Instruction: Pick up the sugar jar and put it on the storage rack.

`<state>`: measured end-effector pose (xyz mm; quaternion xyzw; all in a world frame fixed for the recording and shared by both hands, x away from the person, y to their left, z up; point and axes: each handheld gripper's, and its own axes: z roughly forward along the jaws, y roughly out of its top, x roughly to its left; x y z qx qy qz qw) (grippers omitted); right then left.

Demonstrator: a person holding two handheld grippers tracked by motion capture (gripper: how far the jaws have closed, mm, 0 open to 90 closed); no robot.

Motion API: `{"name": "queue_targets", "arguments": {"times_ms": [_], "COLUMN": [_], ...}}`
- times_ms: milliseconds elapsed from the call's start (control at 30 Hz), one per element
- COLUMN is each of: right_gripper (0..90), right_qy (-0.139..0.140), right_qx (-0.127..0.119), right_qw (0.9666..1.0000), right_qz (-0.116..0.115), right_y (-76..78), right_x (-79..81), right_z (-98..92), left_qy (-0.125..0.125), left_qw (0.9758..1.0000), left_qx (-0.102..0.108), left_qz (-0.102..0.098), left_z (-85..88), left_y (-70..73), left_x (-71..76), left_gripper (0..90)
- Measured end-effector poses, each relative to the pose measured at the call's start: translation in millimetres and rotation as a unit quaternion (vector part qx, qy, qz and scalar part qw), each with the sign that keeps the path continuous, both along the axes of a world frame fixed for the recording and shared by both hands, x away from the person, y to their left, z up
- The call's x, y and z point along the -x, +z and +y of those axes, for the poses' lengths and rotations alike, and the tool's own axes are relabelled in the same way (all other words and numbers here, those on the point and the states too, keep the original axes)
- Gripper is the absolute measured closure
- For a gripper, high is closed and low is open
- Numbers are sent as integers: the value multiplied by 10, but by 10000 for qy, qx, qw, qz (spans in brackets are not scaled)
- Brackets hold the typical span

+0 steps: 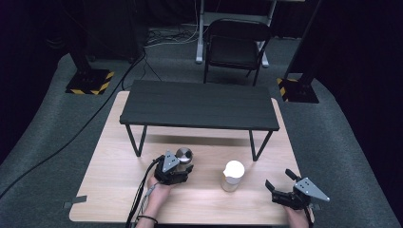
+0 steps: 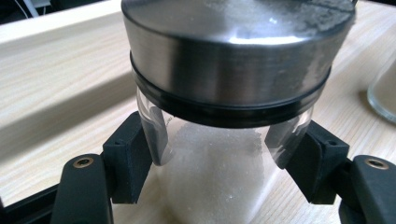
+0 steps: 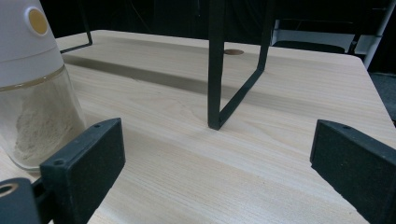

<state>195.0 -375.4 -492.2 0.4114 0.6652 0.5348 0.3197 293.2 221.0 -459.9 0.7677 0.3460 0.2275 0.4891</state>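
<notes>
On the wooden table (image 1: 114,175), in front of the black shelf (image 1: 199,105), the left gripper (image 1: 183,172) has its jaws clamped on a steel-lidded glass jar (image 2: 219,154) of white granules. The right gripper (image 1: 281,186) rests near the table's right edge, jaws spread wide and empty, just beside a white-capped glass shaker (image 1: 233,175).

The high view looked down from above my side onto the table (image 1: 114,175). My left gripper's camera sat tight against the steel-lidded jar (image 2: 224,93); my right gripper's looked low across the tabletop, sharing the white-capped jar (image 3: 32,84) with the high view.
</notes>
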Motion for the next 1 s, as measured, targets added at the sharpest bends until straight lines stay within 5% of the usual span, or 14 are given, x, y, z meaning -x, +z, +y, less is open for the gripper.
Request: {"name": "queue_targets", "arguments": {"times_ms": [333,1000], "right_gripper": [19,20], "right_qy": [0,8], "right_qx": [4,17], "right_qw": [10000,10000], "right_qz": [1,14], "right_y": [1,6], "right_x": [0,-4], "right_z": [2,2], "left_qy": [-63,-211], "left_qw": [9994,9973], "left_qx": [-39,181], "left_qz": [-344,-686], "left_z": [59,215], "left_y": [328,914], "left_x": [73,156], "left_gripper": [307,307]}}
